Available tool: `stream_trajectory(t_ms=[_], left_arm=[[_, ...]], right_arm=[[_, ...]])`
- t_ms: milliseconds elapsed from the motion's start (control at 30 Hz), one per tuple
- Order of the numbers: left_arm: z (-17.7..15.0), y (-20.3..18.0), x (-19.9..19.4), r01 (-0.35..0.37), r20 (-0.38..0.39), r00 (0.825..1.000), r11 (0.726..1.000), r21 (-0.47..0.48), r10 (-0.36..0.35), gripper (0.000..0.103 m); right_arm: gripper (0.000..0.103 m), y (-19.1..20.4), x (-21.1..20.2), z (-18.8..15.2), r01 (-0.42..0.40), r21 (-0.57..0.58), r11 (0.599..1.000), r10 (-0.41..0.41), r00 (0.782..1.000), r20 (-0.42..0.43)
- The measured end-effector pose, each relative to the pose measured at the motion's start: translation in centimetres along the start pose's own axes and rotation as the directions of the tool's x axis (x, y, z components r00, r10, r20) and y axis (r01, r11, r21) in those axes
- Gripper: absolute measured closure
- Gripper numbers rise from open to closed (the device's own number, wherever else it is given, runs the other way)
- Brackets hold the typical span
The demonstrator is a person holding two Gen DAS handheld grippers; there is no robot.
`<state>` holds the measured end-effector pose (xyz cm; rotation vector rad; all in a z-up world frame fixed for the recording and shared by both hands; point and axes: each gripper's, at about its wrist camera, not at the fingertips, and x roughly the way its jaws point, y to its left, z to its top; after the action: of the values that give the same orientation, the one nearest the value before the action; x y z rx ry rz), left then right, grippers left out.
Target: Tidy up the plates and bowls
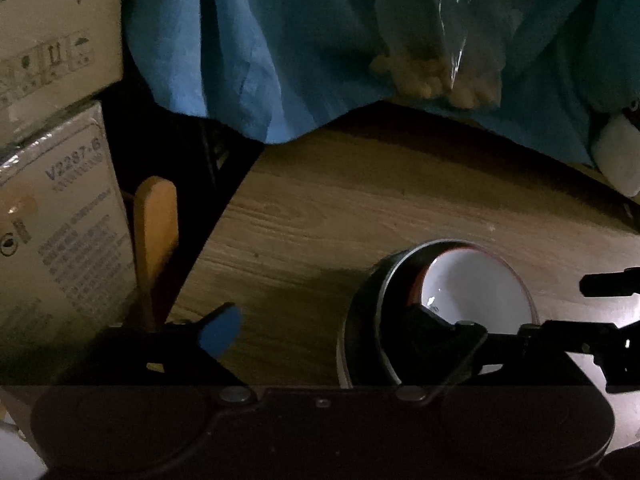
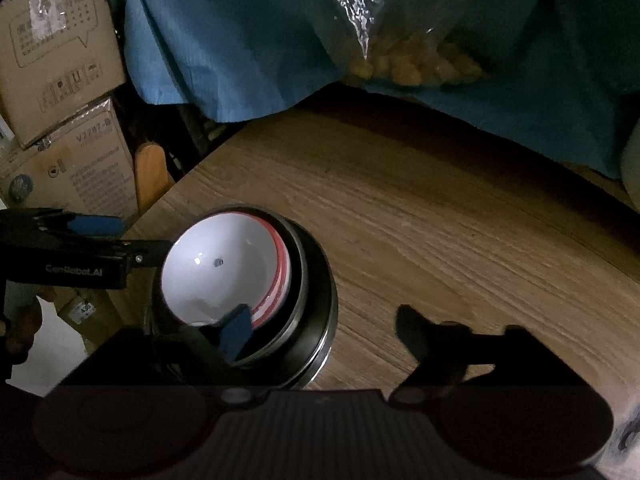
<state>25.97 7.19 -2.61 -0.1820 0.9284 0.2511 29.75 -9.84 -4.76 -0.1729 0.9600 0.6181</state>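
Observation:
A white bowl with a red rim [image 2: 218,272] sits nested inside a larger dark bowl [image 2: 316,312] on the wooden table [image 2: 440,220]. My right gripper [image 2: 324,336] is open, its left finger reaching into the stack at the white bowl's near rim, its right finger out over the table. In the left wrist view the same white bowl [image 1: 480,284] sits in the dark bowl [image 1: 364,320]. My left gripper [image 1: 324,328] is open, its right finger over the dark bowl's rim, its blue-padded left finger above the table.
A blue cloth [image 2: 240,40] and a clear plastic bag of pale round pieces [image 2: 412,60] lie along the table's far side. Cardboard boxes [image 1: 60,208] and a wooden chair back [image 1: 156,232] stand off the table's left edge.

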Motion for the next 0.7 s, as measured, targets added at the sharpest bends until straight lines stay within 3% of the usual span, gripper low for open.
stream_trajectory(t_ms=[167, 467, 700], left_arm=[[-0.3, 0.1, -1.1, 0.007, 0.07, 0.998, 1.0, -0.005, -0.007, 0.001], [-1.3, -1.0, -4.5, -0.004, 0.17, 0.985, 0.999, -0.052, 0.013, 0.001], [-4.5, -3.2, -8.4, -0.003, 0.295, 0.955, 0.999, -0.047, 0.017, 0.001]], right_arm=[[0.002, -0.1, -0.5, -0.3, 0.003, 0.001, 1.0, -0.003, 0.998, 0.056], [0.0, -0.4, -3.7, -0.8, -0.011, -0.06, 0.998, 0.024, 0.977, 0.21], [0.0, -1.3, -7.4, -3.0, -0.023, -0.084, 0.996, 0.046, 0.956, 0.289]])
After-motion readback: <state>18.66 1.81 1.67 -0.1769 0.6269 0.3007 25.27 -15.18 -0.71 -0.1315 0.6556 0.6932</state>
